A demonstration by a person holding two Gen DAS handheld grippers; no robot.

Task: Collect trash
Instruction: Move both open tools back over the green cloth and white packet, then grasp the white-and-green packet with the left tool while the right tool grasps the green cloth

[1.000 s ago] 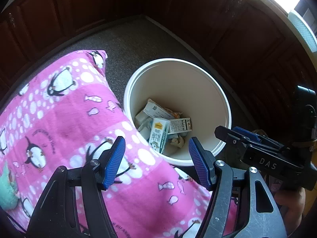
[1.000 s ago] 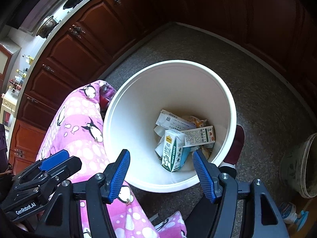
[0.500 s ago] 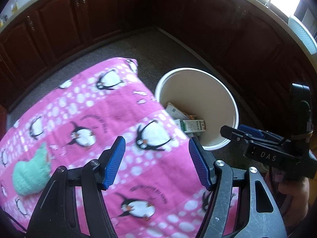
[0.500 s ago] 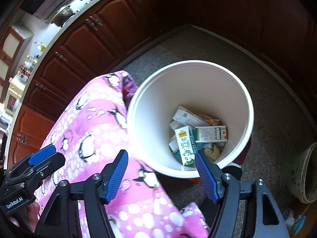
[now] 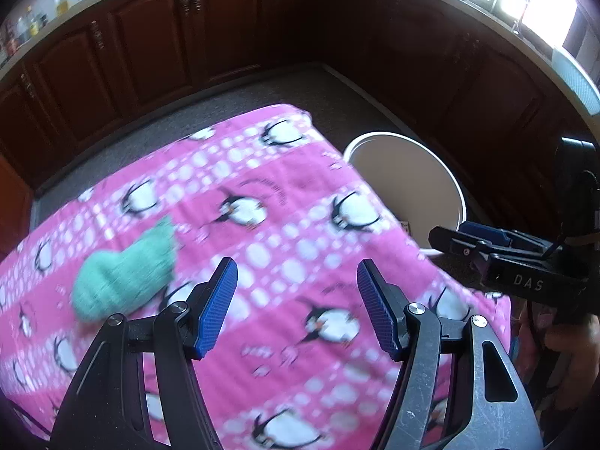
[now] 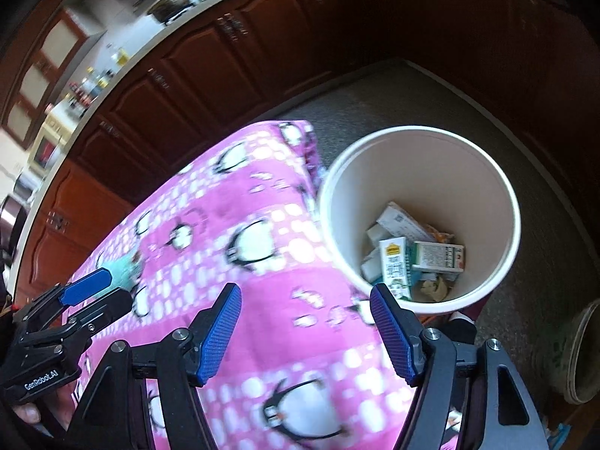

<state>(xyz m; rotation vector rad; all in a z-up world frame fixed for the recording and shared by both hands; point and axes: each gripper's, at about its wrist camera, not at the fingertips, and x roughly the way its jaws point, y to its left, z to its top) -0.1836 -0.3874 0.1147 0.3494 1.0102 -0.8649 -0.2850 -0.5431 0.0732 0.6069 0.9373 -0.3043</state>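
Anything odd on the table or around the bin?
One thing: a crumpled mint-green cloth-like lump lies on the pink penguin-print tablecloth, outside the white round bin, where cartons already sit. Nothing looks spilled.

We see a pink penguin-print cloth (image 5: pixel 285 225) covering the surface, dark wooden cabinets (image 5: pixel 157 52) lining the speckled floor (image 6: pixel 393 105), bottles (image 6: pixel 90 78) on the counter (blurred), and a pale pot (image 6: pixel 577 356) at right.
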